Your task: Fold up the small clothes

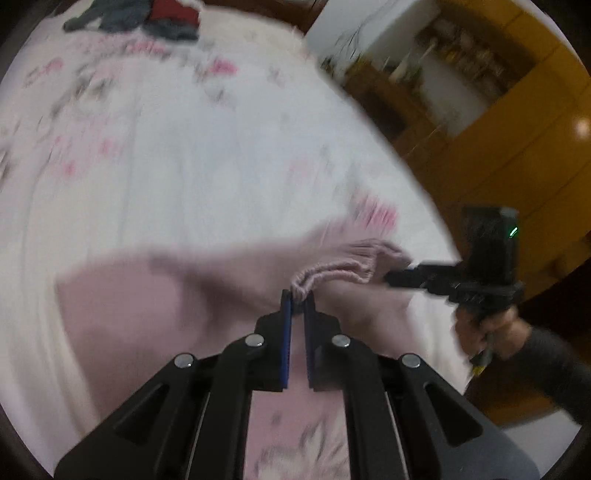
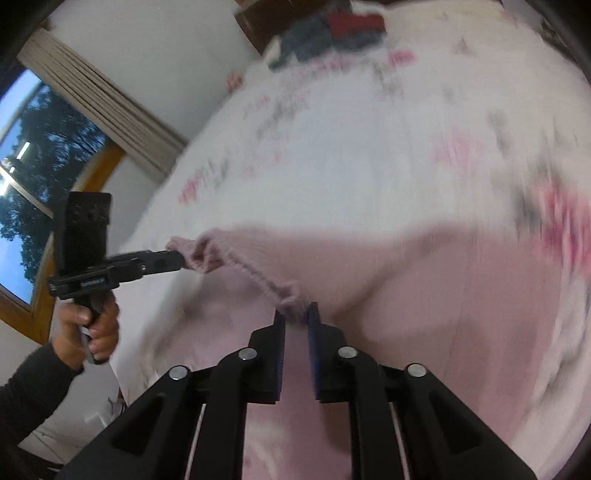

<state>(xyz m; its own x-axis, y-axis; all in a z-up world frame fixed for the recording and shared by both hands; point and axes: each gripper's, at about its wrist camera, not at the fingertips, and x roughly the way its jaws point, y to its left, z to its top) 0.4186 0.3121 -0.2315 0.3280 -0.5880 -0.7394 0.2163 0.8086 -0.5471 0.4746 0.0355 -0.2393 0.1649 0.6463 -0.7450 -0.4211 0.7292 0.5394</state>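
Observation:
A small pale pink garment (image 1: 155,295) with a gathered elastic waistband (image 1: 332,275) hangs blurred above the bed. My left gripper (image 1: 297,297) is shut on one end of the waistband. The right gripper (image 1: 397,277) pinches the other end, held by a hand at the right of the left wrist view. In the right wrist view, my right gripper (image 2: 297,314) is shut on the waistband (image 2: 255,277), the garment (image 2: 443,295) spreads right, and the left gripper (image 2: 177,260) grips the far end.
A white bedspread (image 1: 203,147) with pink and grey print covers the bed. A pile of dark and red clothes (image 1: 147,18) lies at its far end, clothes (image 2: 332,33). Wooden cabinets (image 1: 498,129) stand right of the bed; a window (image 2: 33,184) is at the left.

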